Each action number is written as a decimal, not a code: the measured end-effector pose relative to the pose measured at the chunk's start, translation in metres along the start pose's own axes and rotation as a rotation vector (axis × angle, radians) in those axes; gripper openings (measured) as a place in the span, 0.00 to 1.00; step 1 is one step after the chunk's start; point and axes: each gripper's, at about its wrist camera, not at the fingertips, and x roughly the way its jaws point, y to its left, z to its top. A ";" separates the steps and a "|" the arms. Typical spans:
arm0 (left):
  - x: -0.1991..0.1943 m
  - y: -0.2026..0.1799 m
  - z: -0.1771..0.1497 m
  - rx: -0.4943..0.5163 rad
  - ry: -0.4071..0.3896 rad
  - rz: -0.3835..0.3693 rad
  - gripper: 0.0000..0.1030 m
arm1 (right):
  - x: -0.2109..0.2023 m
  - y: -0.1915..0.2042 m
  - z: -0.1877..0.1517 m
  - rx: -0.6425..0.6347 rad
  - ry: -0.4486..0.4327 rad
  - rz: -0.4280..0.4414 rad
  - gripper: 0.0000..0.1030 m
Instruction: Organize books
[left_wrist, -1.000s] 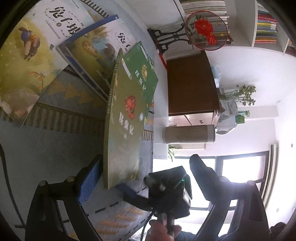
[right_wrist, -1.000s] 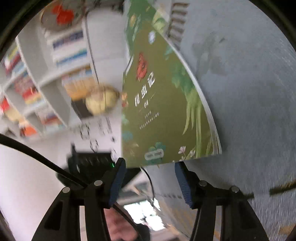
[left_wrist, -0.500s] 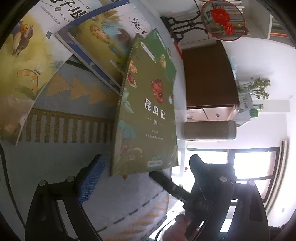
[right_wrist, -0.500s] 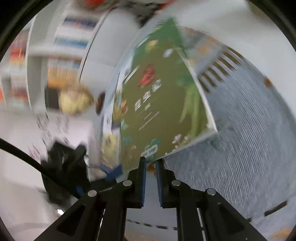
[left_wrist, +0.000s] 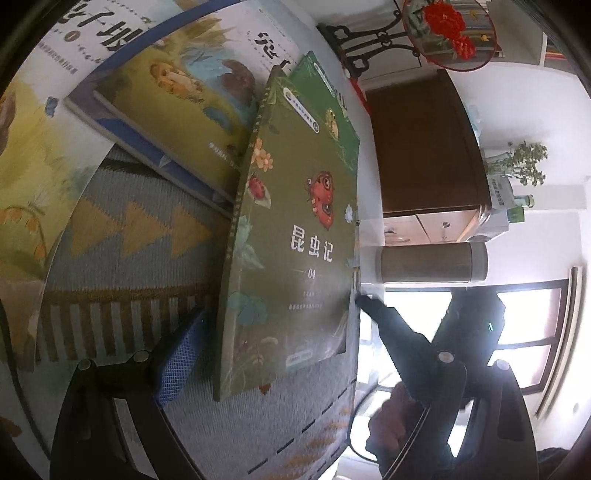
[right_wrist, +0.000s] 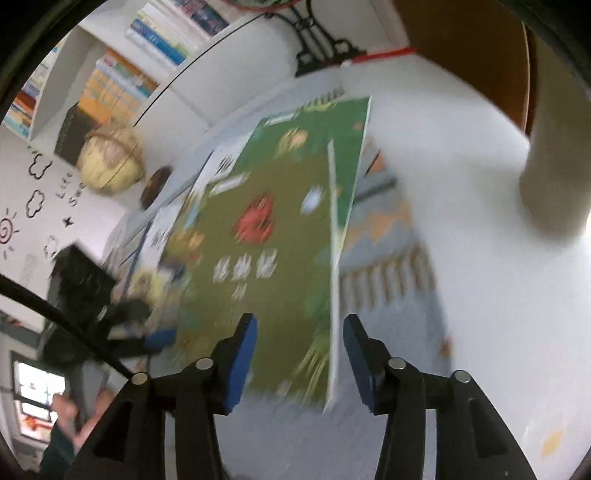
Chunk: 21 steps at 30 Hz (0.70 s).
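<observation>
Here, the thin olive-green paperback with a red butterfly on its cover (left_wrist: 295, 236) lies tilted atop a brighter green book (left_wrist: 332, 110), near the edge of the grey woven runner (left_wrist: 122, 229) on the white tabletop (right_wrist: 461, 258). I judge it light, flexible and glossy, best pinched at its lower edge. My right hand-held gripper (right_wrist: 299, 354) has just been opening, its blue pads straddling that edge without pressing. My left hand-held gripper (left_wrist: 280, 354) stands wide, empty.
</observation>
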 end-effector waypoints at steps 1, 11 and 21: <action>0.000 0.000 0.000 0.003 0.001 0.000 0.89 | 0.006 -0.002 0.005 0.000 -0.004 -0.010 0.47; 0.002 -0.001 0.001 0.016 -0.016 -0.008 0.89 | 0.022 0.007 0.002 -0.055 -0.055 0.009 0.34; 0.004 -0.006 -0.006 0.061 -0.004 -0.004 0.89 | 0.031 -0.034 0.002 0.434 -0.004 0.620 0.26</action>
